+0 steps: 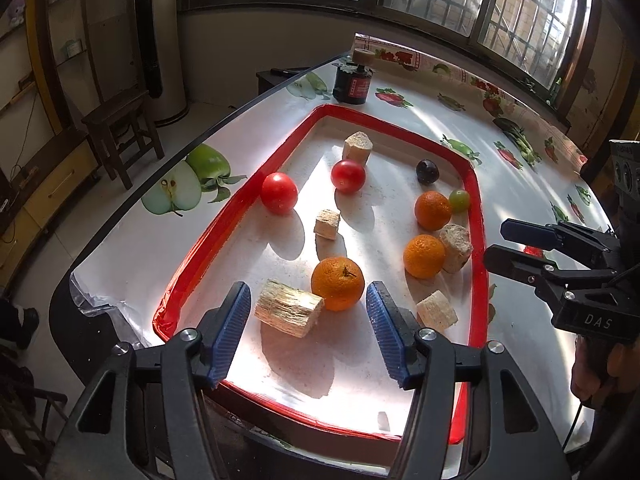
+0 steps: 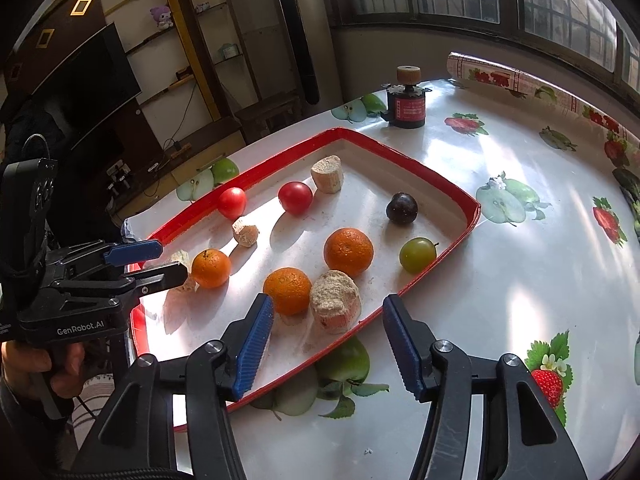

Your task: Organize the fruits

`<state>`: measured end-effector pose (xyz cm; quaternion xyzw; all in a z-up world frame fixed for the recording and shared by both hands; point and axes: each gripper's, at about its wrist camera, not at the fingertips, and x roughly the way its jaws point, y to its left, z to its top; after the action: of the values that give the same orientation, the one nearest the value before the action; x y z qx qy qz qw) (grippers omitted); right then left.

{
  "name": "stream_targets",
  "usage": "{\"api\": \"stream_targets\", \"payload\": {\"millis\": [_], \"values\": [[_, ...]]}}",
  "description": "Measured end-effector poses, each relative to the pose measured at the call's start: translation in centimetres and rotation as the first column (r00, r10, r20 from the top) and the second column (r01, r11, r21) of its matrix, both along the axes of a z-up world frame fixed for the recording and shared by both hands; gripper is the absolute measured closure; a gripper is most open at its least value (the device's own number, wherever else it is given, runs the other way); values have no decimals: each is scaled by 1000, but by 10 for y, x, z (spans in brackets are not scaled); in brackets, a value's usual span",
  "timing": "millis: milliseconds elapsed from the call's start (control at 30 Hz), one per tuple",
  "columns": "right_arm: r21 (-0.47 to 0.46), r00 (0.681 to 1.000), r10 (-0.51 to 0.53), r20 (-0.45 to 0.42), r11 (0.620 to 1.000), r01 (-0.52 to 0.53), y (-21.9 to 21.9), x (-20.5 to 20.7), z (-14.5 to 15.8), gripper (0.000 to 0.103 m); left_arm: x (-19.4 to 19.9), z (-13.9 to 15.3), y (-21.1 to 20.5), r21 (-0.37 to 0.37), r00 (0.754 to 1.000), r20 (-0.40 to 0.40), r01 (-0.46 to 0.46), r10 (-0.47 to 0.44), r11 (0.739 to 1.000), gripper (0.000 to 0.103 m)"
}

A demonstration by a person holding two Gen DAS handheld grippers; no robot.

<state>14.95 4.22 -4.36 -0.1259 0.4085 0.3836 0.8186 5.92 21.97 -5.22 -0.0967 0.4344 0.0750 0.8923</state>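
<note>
A red-rimmed tray [image 1: 224, 220] with a white floor holds the fruit: three oranges, two red tomatoes [image 1: 279, 193] [image 1: 348, 176], a dark plum [image 1: 427, 171] and a green grape [image 1: 459, 200]. Several beige fibrous chunks lie among them. My left gripper [image 1: 308, 286] hovers open over the tray's near end, just behind one orange [image 1: 338, 283] and a long chunk [image 1: 289, 307], touching neither. My right gripper [image 2: 328, 302] is open above the tray's right rim [image 2: 424, 276], behind an orange [image 2: 287, 291] and a round chunk [image 2: 335, 306]. Nothing is gripped.
A black and red cylinder with a wooden spool [image 2: 406, 108] stands on the fruit-print tablecloth [image 2: 520, 240] beyond the tray. A rolled cloth [image 2: 520, 76] lies along the far edge. The table drops off at the left, with a wooden stool [image 1: 120, 128] on the floor there.
</note>
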Motion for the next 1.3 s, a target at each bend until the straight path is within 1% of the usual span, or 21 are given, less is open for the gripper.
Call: {"api": "stream_targets", "payload": {"millis": [233, 300, 333, 400, 433, 500, 600, 867, 900, 933, 967, 1067, 1200, 1300], "values": [[-3, 996, 79, 39, 997, -79, -6, -14, 10, 37, -22, 12, -9, 39, 999, 37, -4, 3, 999, 43], [-8, 992, 116, 49, 993, -116, -8, -19, 12, 33, -29, 18, -12, 58, 999, 53, -10, 7, 998, 41], [-10, 990, 133, 54, 991, -132, -9, -21, 14, 30, -33, 21, -14, 70, 998, 63, -11, 7, 997, 40], [-12, 983, 170, 65, 986, -169, -12, -28, 17, 26, -40, 29, -19, 102, 997, 83, -15, 7, 995, 32], [-12, 980, 188, 69, 982, -188, -13, -31, 19, 24, -43, 33, -22, 122, 996, 94, -19, 8, 992, 26], [-16, 972, 221, 79, 975, -220, -15, -37, 22, 21, -49, 40, -28, 154, 993, 117, -25, 7, 988, 25], [-9, 962, 261, 84, 965, -261, -19, -44, 26, 17, -55, 49, -34, 172, 990, 139, -31, 7, 985, 25], [3, 934, 347, 80, 937, -349, -25, -63, 28, 16, -70, 63, -46, 182, 984, 175, -32, 0, 983, 24], [7, 929, 361, 78, 932, -362, -26, -65, 28, 15, -72, 63, -48, 186, 984, 179, -32, -2, 982, 24], [9, 925, 372, 79, 927, -374, -27, -68, 28, 15, -73, 63, -50, 192, 984, 179, -30, -5, 981, 20], [7, 920, 382, 83, 923, -384, -27, -71, 28, 15, -74, 63, -52, 197, 984, 179, -27, -8, 980, 20], [2, 905, 410, 113, 911, -413, -28, -80, 30, 15, -77, 64, -58, 204, 984, 178, -17, -20, 979, 20], [-7, 887, 427, 179, 902, -432, -31, -93, 35, 14, -80, 66, -65, 216, 983, 184, -9, -32, 976, 20], [-18, 877, 441, 194, 895, -446, -31, -98, 36, 13, -82, 68, -69, 220, 981, 190, -5, -38, 975, 20]]}}
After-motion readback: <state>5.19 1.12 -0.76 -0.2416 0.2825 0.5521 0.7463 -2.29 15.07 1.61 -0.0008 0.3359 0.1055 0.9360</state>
